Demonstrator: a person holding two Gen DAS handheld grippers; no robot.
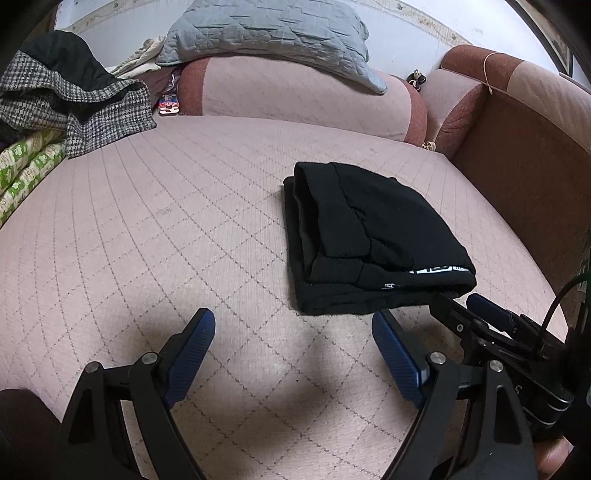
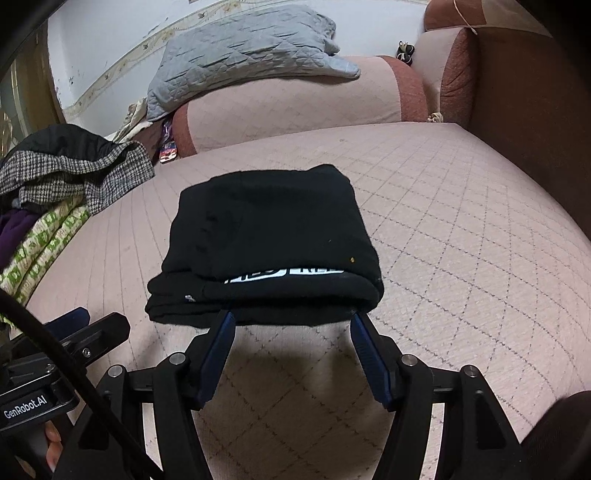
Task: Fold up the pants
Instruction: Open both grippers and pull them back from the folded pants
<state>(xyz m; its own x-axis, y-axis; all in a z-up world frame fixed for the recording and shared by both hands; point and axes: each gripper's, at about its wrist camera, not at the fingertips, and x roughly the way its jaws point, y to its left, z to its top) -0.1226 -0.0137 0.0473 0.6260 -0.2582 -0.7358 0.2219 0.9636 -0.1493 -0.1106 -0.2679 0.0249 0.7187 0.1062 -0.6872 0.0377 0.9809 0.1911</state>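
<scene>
Showing white lettering on pants (image 2: pixel 269 240) clearest: right view.

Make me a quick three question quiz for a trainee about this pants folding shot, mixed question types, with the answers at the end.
1. True or false: the black pants lie spread out flat at full length on the pink quilted sofa seat.
2. Multiple choice: what lies on top of the sofa's back cushion? A) a grey quilted blanket B) a laptop C) a pair of shoes
3. Short answer: which gripper is nearer the folded bundle, and is it gripping the cloth?

Key
1. False: they are folded into a compact stack.
2. A
3. The right gripper; its jaws stand apart at the bundle's near edge, clamping nothing. The left gripper is open over bare seat.
</scene>
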